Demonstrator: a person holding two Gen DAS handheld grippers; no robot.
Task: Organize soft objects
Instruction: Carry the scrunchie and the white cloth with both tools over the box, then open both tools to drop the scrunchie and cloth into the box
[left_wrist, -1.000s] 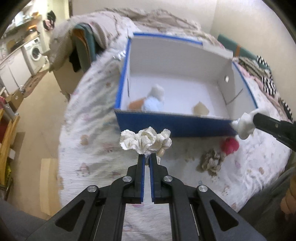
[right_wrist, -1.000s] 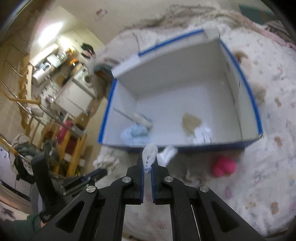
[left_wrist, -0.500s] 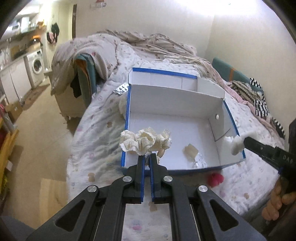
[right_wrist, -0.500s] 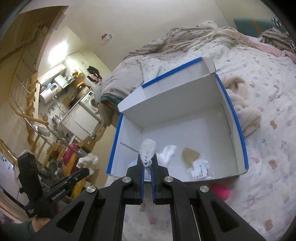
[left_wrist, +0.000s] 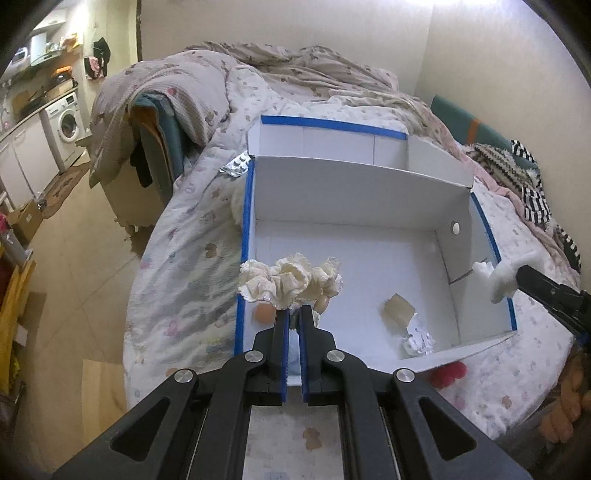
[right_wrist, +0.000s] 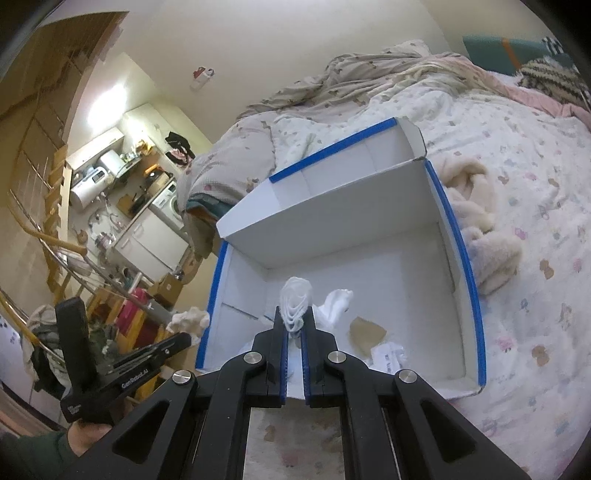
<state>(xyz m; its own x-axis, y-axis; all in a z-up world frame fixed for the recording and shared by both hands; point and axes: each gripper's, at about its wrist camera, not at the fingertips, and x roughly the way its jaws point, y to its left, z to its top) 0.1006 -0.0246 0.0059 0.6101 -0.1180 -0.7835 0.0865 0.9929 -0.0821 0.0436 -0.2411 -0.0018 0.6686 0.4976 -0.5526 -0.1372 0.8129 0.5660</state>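
Left wrist view: left gripper (left_wrist: 294, 314) clamped on a cream scrunchie (left_wrist: 290, 280), which hides part of the orange and pale blue items beneath it in the white box (left_wrist: 369, 192); a red item (left_wrist: 448, 372) is half cut off by the box's near wall. Since a second ago both grippers have risen, scrunchie now over the box's left corner rather than short of it. Right gripper (right_wrist: 294, 330) pinches a white scrunchie (right_wrist: 295, 302) at its tips, above the box floor.

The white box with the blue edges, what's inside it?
Inside the box lie a tan piece, crumpled white paper and something orange. The cream scrunchie held by the left gripper covers whatever lies beneath it.
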